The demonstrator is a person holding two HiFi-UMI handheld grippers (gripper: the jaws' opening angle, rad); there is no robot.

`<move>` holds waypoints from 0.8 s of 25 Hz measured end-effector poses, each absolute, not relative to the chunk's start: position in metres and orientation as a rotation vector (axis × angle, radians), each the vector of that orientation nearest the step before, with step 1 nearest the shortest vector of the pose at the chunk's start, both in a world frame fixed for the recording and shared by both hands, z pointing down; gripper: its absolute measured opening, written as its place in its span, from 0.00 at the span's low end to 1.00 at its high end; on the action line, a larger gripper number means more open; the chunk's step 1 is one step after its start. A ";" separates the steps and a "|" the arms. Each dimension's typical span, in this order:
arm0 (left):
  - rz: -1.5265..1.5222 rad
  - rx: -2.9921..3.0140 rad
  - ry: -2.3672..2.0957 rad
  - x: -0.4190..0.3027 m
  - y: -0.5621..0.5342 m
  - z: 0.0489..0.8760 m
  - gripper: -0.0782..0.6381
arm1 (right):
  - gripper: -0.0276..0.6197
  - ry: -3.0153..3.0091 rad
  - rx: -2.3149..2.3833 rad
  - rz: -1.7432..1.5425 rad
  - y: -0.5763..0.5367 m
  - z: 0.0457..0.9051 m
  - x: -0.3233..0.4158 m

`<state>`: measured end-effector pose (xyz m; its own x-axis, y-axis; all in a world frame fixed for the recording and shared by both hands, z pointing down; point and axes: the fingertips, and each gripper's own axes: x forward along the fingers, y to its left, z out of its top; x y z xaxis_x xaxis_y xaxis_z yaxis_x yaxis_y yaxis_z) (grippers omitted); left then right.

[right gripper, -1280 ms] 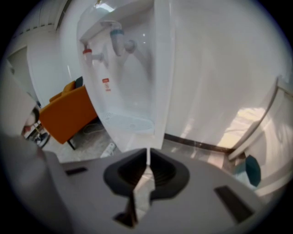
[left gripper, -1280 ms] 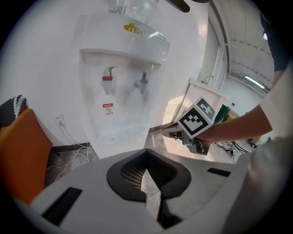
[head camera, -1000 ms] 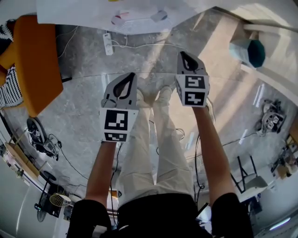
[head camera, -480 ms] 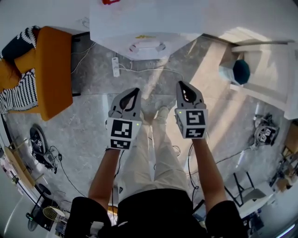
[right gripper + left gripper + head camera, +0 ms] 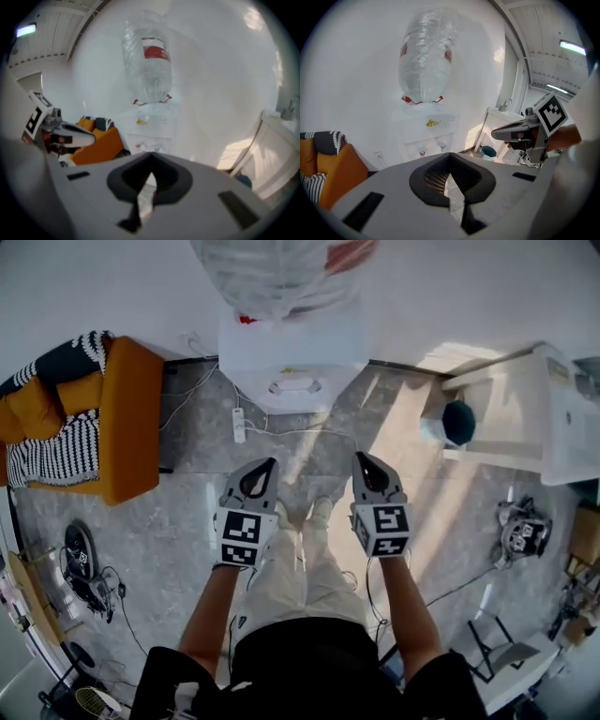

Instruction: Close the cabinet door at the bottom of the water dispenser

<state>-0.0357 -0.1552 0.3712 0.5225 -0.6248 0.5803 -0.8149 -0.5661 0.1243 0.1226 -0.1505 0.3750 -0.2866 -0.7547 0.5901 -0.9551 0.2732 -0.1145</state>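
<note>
The white water dispenser [image 5: 292,357] stands against the wall ahead, with a clear bottle [image 5: 272,277] upended on top. Its taps [image 5: 424,151] show in the left gripper view; the lower cabinet is hidden behind the gripper bodies, and from above its front does not show. My left gripper [image 5: 269,463] and right gripper [image 5: 360,457] hang side by side above my feet, short of the dispenser and apart from it. Both are shut with nothing between the jaws. The dispenser [image 5: 152,126] also fills the middle of the right gripper view.
An orange sofa [image 5: 122,418] with a striped cushion stands to the left. A power strip [image 5: 239,425] and cables lie on the grey floor beside the dispenser. At right are a white counter [image 5: 525,418], a teal bin [image 5: 457,423] and a small device [image 5: 520,532].
The view has drawn back from the floor; the dispenser and its bottle have come fully into sight. Both grippers rose together and stayed shut, side by side.
</note>
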 end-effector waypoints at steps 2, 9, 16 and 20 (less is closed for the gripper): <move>0.668 2.400 -1.195 -0.038 -0.154 0.352 0.12 | 0.09 -2.142 1.568 0.627 -0.150 0.354 0.124; 0.471 2.396 -1.218 -0.044 -0.153 0.276 0.13 | 0.09 -2.218 1.654 0.552 -0.146 0.278 0.128; 0.430 2.483 -1.264 -0.050 -0.140 0.216 0.13 | 0.09 -2.315 1.725 0.501 -0.137 0.210 0.122; 0.407 2.538 -1.296 -0.055 -0.135 0.186 0.13 | 0.09 -2.361 1.733 0.455 -0.132 0.179 0.114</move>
<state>-0.0551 -0.1349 0.1863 0.5621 -0.7436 0.3622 -0.8171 -0.5670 0.1039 0.1142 -0.1321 0.1792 -0.3058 -0.8972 0.3185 -0.9514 0.2748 -0.1394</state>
